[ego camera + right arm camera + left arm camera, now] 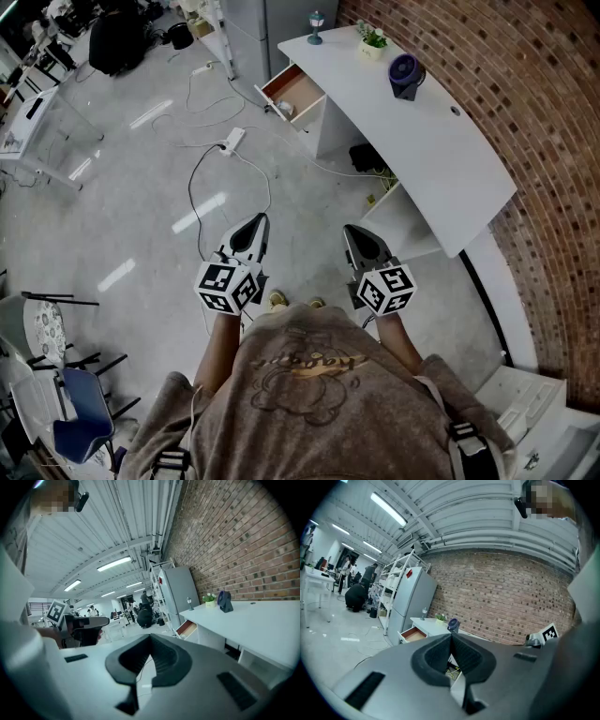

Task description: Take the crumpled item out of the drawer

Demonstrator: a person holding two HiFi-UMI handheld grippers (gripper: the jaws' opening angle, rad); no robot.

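Note:
An open drawer (293, 91) with a brown inside sticks out of the far end of the white desk (441, 150). A small pale lump (284, 109) lies at the drawer's front; I cannot make out its shape. Both grippers hang in front of my chest, well short of the desk. My left gripper (251, 230) and right gripper (361, 239) are shut with nothing held. In the left gripper view the jaws meet at the tip (451, 637), with the drawer (412, 633) far beyond. The right gripper (150, 639) is shut too, and the drawer (187, 629) is distant.
Cables and a power strip (232, 140) lie on the floor between me and the drawer. On the desk stand a dark fan (405, 73), a potted plant (372, 42) and a small lamp (315, 28). A brick wall (525, 84) runs behind. Chairs (66, 394) stand at my left.

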